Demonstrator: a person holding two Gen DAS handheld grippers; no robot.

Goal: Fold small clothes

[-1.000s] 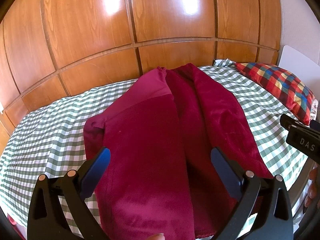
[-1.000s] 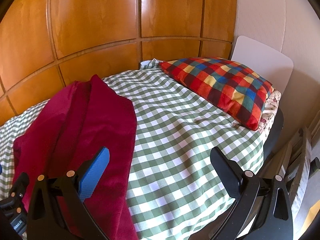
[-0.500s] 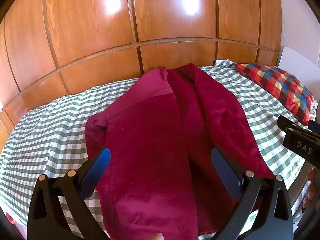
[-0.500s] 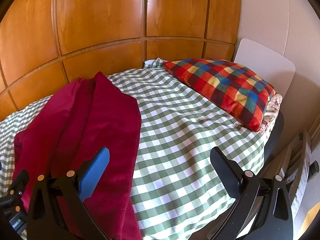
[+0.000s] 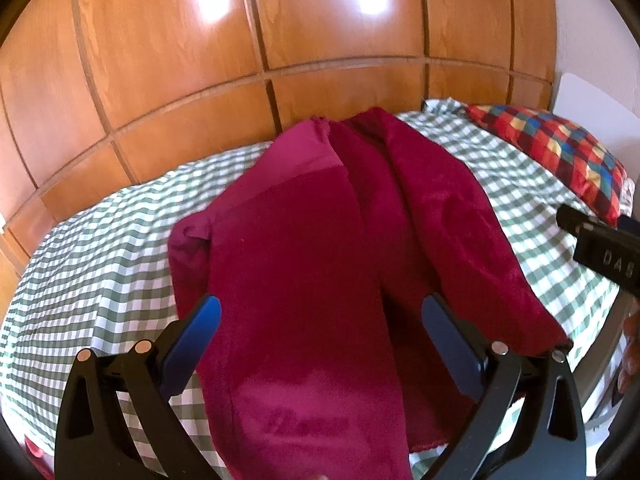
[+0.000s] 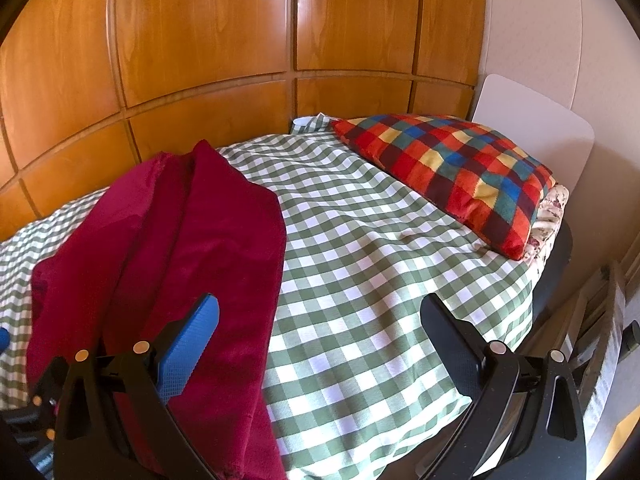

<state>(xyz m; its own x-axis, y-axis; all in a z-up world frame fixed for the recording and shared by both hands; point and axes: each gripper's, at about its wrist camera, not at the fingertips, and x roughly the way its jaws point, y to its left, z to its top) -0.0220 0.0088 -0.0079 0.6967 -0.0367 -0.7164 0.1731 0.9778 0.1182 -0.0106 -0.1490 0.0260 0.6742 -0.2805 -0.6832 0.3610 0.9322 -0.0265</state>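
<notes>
A dark red fleece garment [image 5: 320, 248] lies lengthwise on the green-and-white checked bed, its two sides folded in toward the middle. It also shows at the left of the right wrist view [image 6: 180, 264]. My left gripper [image 5: 320, 320] is open and empty, hovering over the garment's near end. My right gripper [image 6: 320, 316] is open and empty, above the checked sheet just right of the garment's right edge. The right gripper's body shows at the right edge of the left wrist view [image 5: 600, 248].
A multicoloured checked pillow [image 6: 452, 172] lies at the head of the bed against a white board [image 6: 532, 120]. Wooden wall panels [image 5: 280, 40] run along the far side. The checked sheet [image 6: 380, 280] reaches the bed's near edge; furniture stands beyond at right [image 6: 600, 320].
Both grippers have drifted slightly; the left view has shifted a little down and left over the garment. The garment lies unchanged and both grippers stay open.
</notes>
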